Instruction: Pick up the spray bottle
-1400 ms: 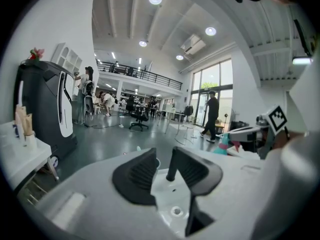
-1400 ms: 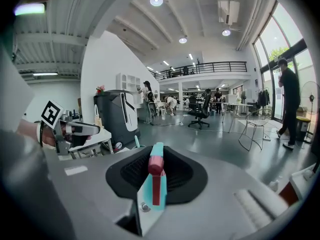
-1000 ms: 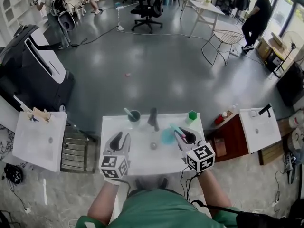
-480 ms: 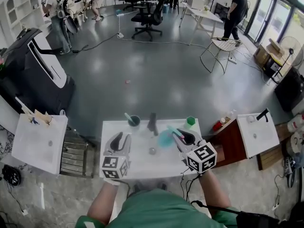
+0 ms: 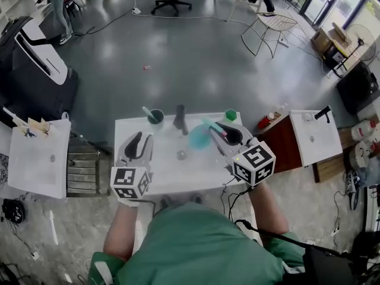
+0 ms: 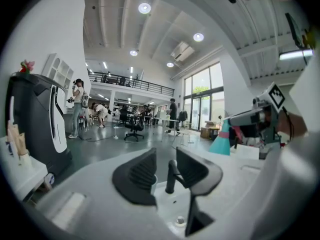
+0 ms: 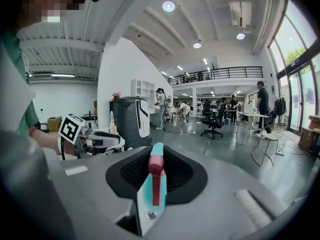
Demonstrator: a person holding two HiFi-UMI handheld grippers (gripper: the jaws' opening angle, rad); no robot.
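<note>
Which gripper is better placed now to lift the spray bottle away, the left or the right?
Right. The right gripper is shut on the spray bottle; the left gripper is open, holds nothing, and is apart from it.

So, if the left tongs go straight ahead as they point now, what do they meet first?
Probably the black faucet, which stands in the gap between the open left tongs; depth is unclear.
</note>
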